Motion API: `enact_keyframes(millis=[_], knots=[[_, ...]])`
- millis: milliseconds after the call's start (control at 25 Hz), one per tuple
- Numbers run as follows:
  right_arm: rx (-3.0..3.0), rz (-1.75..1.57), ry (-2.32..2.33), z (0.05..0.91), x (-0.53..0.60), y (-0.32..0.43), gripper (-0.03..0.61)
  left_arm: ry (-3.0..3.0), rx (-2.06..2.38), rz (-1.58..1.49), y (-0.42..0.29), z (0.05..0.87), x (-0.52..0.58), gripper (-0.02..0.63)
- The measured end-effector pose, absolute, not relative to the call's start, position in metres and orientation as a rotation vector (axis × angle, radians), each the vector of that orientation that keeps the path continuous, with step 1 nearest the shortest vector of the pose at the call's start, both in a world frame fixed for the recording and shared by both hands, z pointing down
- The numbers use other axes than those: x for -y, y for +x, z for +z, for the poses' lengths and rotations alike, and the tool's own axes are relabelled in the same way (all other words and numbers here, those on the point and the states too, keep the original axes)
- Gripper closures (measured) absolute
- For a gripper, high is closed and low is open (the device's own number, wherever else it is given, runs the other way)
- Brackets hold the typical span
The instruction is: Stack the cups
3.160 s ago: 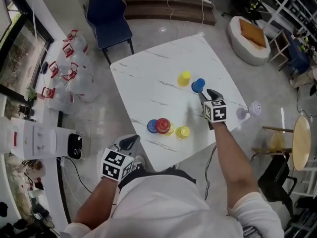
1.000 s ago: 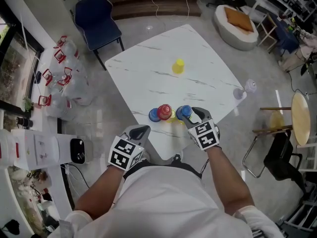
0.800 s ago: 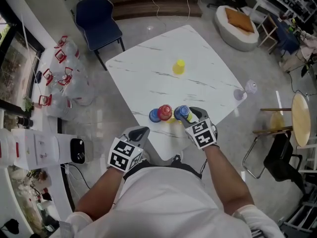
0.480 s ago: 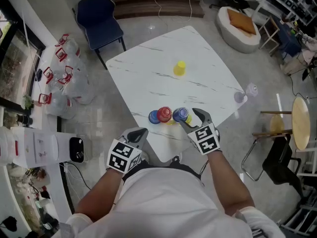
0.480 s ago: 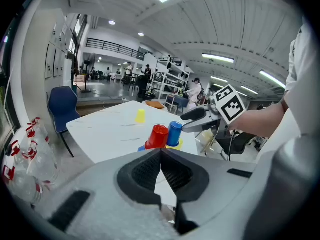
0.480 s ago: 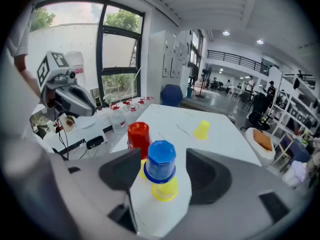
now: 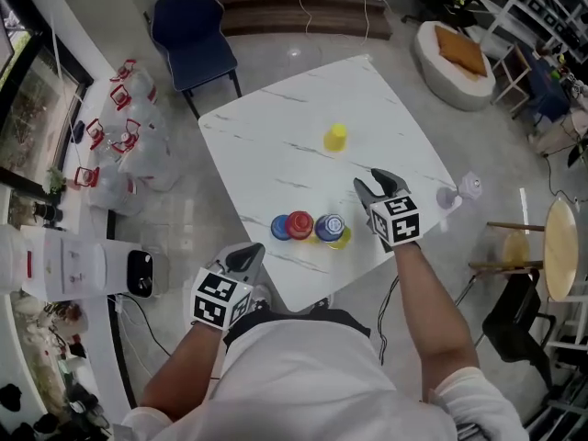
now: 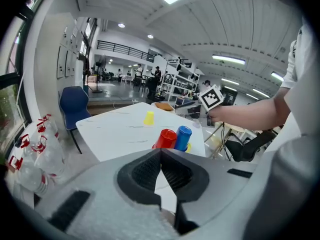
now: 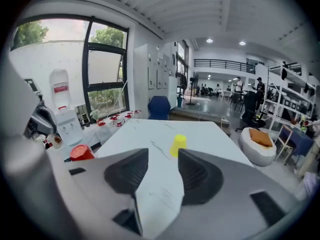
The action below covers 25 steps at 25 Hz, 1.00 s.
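White marble table: here's our stage, cups gathered toward the edge nearest the person; every place below is called off the red cup.
Left gripper: left of the red cup and nearer the person, hanging off the table's near edge; jaws pressed together, nothing between the pads; its marker cube faces up.
Blue cup: just left of the red cup, tight beside it; touching or a hair apart, cannot tell.
Red cup: on the table, the middle of a row of three; everything turns on this one.
Second blue cup: just right of the red cup; it sits over a yellow cup, whose rim peeks out at its base.
Lone yellow cup: well beyond the red cup, toward the far side of the table; mouth down, wider at the base, standing alone.
Right gripper: right of the red cup and a little beyond it, over the table, apart from the blue-on-yellow stack; jaws spread, and they have just been easing inward; nothing between them; the lone yellow cup shows far off through the gap.
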State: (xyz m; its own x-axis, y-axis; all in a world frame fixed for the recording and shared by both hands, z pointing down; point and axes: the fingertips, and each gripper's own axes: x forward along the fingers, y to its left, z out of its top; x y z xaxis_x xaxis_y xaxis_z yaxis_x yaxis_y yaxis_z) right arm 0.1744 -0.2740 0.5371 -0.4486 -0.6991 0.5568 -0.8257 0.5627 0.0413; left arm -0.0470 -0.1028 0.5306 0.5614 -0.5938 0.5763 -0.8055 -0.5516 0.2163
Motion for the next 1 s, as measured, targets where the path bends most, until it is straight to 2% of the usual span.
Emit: enact_keyframes(millis=[280, 680, 840, 960, 1000], knots=[[2.197, 0.383, 1.13, 0.602, 0.354, 0.167, 0.355, 2.242, 1.265, 0.589, -0.057, 0.525, 0.095, 0.609], [2.158, 0.358, 1.085, 0.632, 0.43, 0.151, 0.316, 2.118, 1.432, 0.573, -0.075, 0.521, 0.091, 0.609], [2.127, 0.363, 1.061, 0.642, 0.437, 0.143, 0.319, 2.095, 1.449, 0.568, -0.083, 0.524, 0.086, 0.611], [2.12, 0.357, 1.044, 0.645, 0.437, 0.142, 0.383, 2.084, 1.444, 0.565, -0.086, 0.528, 0.082, 0.611], [2.126, 0.36, 1.048, 0.642, 0.436, 0.142, 0.385, 2.085, 1.441, 0.565, -0.086, 0.53, 0.081, 0.609]])
